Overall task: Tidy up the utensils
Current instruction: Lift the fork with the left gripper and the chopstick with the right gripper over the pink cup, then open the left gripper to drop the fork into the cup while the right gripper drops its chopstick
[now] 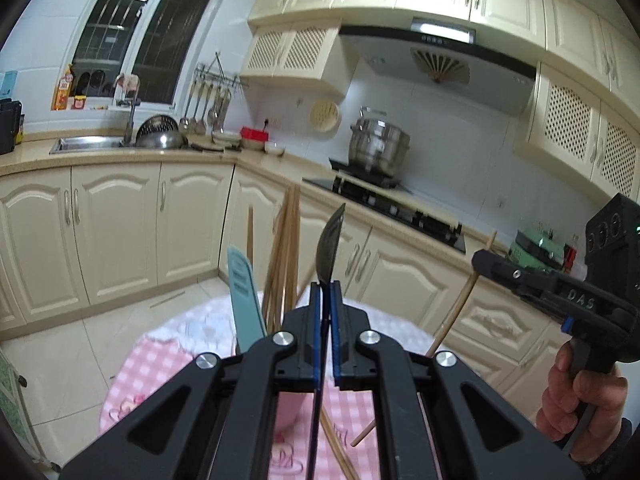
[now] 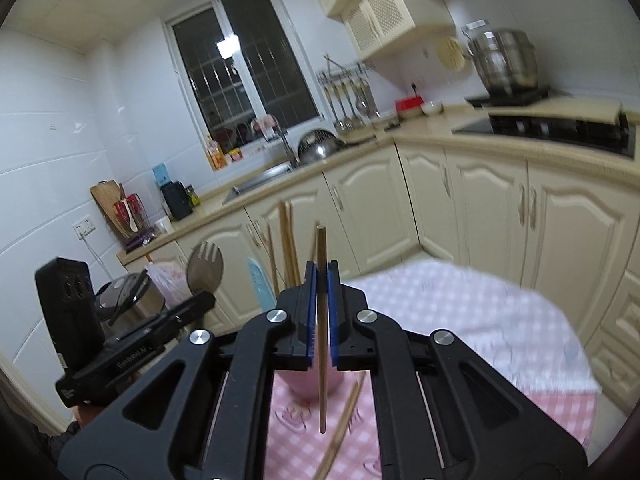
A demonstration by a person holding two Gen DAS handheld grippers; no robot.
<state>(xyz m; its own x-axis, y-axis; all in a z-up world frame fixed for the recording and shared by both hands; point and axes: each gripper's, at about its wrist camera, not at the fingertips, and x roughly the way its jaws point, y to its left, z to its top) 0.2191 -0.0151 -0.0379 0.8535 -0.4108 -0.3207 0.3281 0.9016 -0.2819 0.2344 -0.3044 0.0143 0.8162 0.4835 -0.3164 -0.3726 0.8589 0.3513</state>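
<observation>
1. Left gripper, centre of the left wrist view: fingers pinched shut on a grey metal spork, head up, seen edge-on.
2. Lower centre, both views: pink cup on the pink checked cloth surface, holding brown wooden chopsticks and a pale blue flat spatula; loose chopsticks lie beside it.
3. Right gripper, centre of the right wrist view: fingers closed on a single wooden chopstick, upright.
4. Risk: thin grips may pivot; either tool could snag the standing chopsticks and tip the cup.
</observation>
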